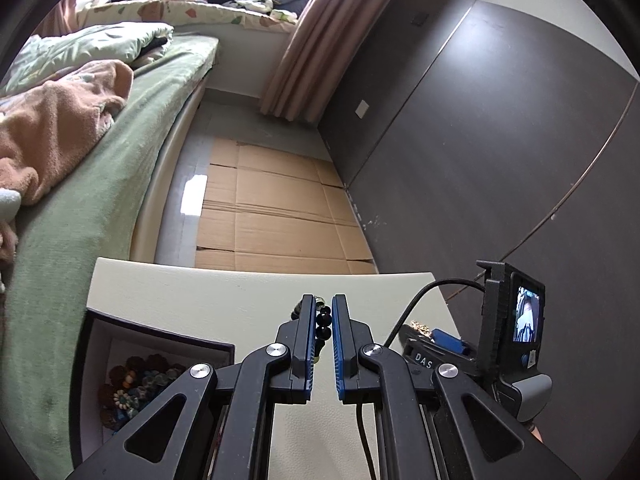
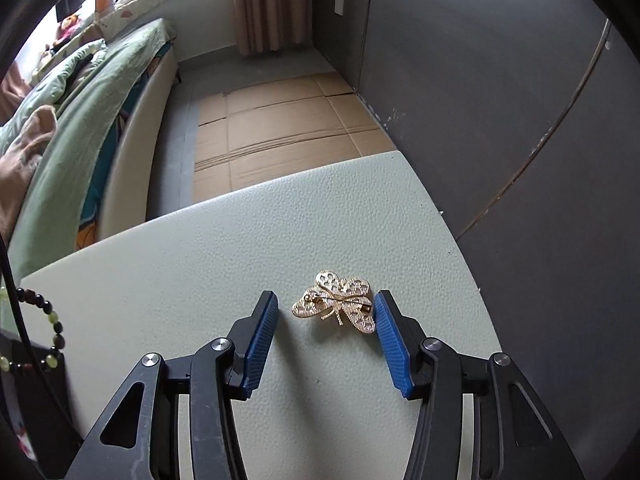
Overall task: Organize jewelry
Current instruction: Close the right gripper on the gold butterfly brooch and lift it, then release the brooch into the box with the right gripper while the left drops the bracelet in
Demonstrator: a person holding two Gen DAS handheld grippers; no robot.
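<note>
My left gripper (image 1: 323,305) is shut on a bead bracelet (image 1: 324,326) of black and pale green beads, held over the pale table (image 1: 192,296). The same bracelet hangs at the left edge of the right wrist view (image 2: 44,320). My right gripper (image 2: 326,306) is open and low on the table, its blue pads either side of a gold butterfly brooch (image 2: 340,306) that lies back-up. The right pad touches the brooch's wing; the left pad stands apart from it. The brooch also shows small in the left wrist view (image 1: 420,326).
A dark open box (image 1: 132,376) with several bead and flower pieces inside sits at the table's left. A bed (image 1: 80,200) with green bedding runs along the left. Flattened cardboard (image 1: 276,216) covers the floor ahead. A dark wall (image 1: 500,140) stands on the right.
</note>
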